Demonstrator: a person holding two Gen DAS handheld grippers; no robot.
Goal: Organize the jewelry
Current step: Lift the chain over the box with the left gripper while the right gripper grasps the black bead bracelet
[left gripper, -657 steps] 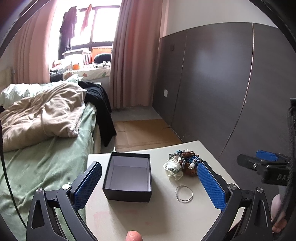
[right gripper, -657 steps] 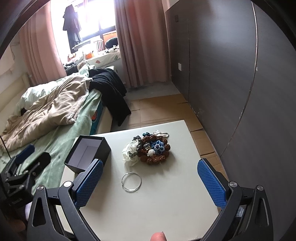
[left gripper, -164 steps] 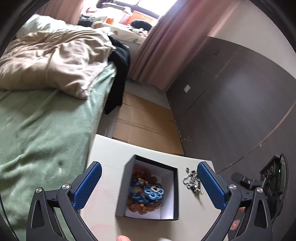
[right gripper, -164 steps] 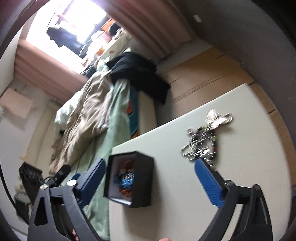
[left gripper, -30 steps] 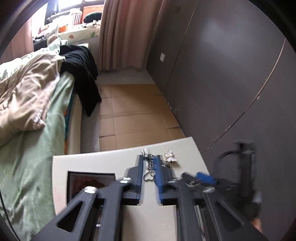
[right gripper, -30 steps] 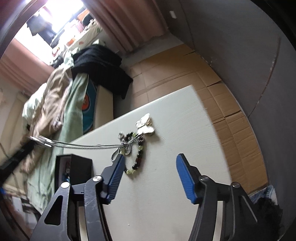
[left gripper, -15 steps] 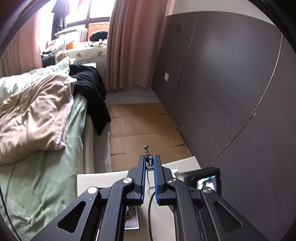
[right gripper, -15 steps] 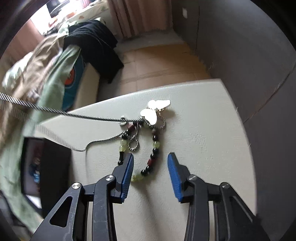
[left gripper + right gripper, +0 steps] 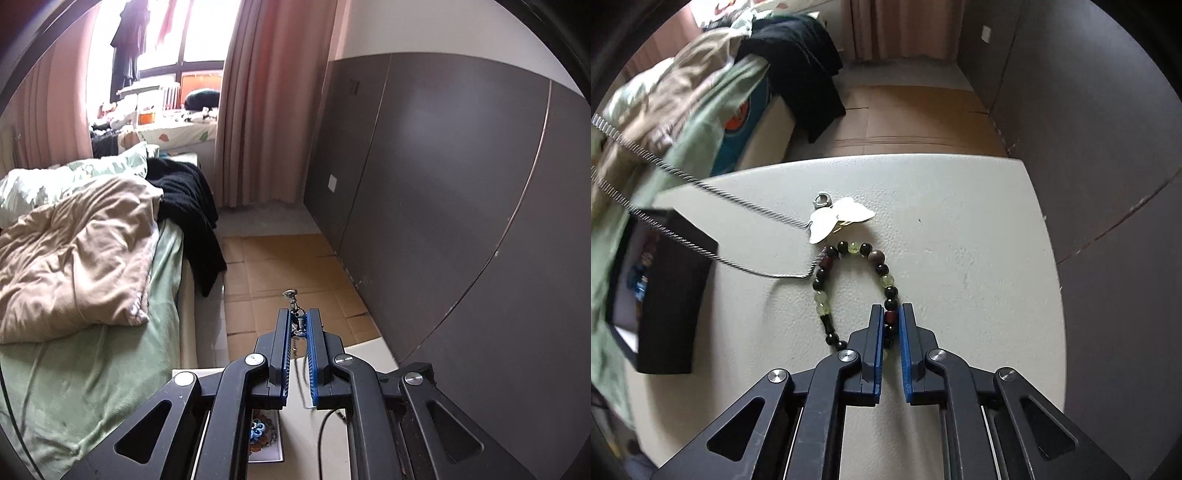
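Note:
My left gripper [image 9: 298, 318] is shut on a silver chain necklace [image 9: 292, 301] and holds it up above the table. In the right wrist view the chain [image 9: 701, 188] stretches taut from the upper left down to a white butterfly pendant [image 9: 838, 218] on the white table [image 9: 960, 240]. My right gripper [image 9: 891, 314] is shut on a bracelet of black, red and green beads [image 9: 849, 254] that lies on the table. A black jewelry box [image 9: 670, 291] stands at the left, with blue and brown beaded pieces inside [image 9: 260, 435].
A bed with a green sheet [image 9: 92, 350] and beige duvet [image 9: 66, 258] lies left of the table. Black clothing [image 9: 188, 206] hangs over the bed's edge. Cardboard [image 9: 280, 266] covers the floor beyond the table. A dark panelled wall [image 9: 461, 184] runs along the right.
My right gripper has closed on the beaded bracelet. My left gripper has lifted a little higher with the chain, pulling it taut; the pendant has shifted slightly.

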